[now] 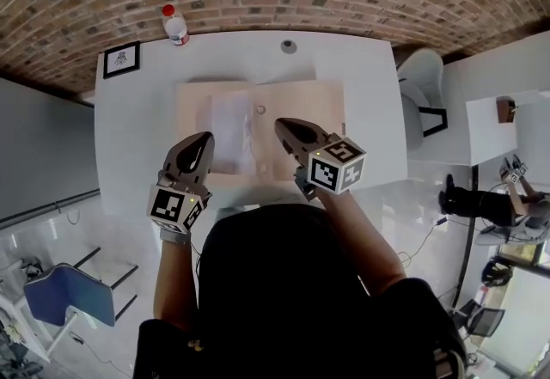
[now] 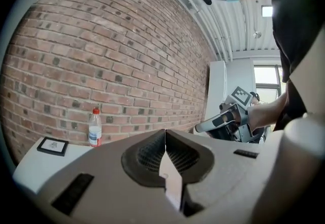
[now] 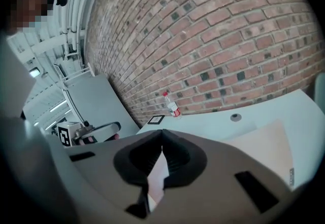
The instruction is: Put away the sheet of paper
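Left gripper and right gripper have empty, closed jaws; the sheet of paper looks faint.

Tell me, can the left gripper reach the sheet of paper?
Probably yes: the left gripper hangs beside the sheet of paper, nothing between them, though its shut fingers must open first.

Left tool and right tool point forward, jaws together.
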A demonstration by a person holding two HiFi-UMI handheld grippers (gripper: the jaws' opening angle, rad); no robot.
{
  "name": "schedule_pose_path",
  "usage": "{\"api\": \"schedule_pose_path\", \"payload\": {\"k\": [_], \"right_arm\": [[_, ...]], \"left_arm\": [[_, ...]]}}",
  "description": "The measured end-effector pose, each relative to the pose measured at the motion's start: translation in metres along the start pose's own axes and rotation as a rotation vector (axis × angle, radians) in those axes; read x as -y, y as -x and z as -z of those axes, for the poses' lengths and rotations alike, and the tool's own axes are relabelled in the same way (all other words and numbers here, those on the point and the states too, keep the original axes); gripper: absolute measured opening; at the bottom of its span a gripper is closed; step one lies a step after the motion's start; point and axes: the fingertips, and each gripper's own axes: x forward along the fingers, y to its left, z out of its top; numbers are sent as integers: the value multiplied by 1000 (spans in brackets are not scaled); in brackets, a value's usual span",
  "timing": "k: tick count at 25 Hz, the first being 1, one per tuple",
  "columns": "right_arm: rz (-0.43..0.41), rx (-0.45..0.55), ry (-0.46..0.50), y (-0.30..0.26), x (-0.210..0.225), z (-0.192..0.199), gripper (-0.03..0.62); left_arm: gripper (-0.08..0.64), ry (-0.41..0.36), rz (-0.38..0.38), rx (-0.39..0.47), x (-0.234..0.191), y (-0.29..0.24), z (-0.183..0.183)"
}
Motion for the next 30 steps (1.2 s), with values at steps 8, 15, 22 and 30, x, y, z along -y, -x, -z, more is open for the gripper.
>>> {"api": "schedule_pose_path", "payload": {"k": [8,15,22,30], "right_arm": [[69,136,134,41,-1,-31,11],[139,186,283,69,-7,-48,11],[163,231,325,89,-11,-60,11],[166,253,332,101,-16,-61,11]], "left_arm": [[5,-67,30,65,20,-9,-48],[5,-99,48,91,30,-12,-71],[5,-117,50,97,39,-13,-77],[5,-120,41,102,47,-8,-79]]}}
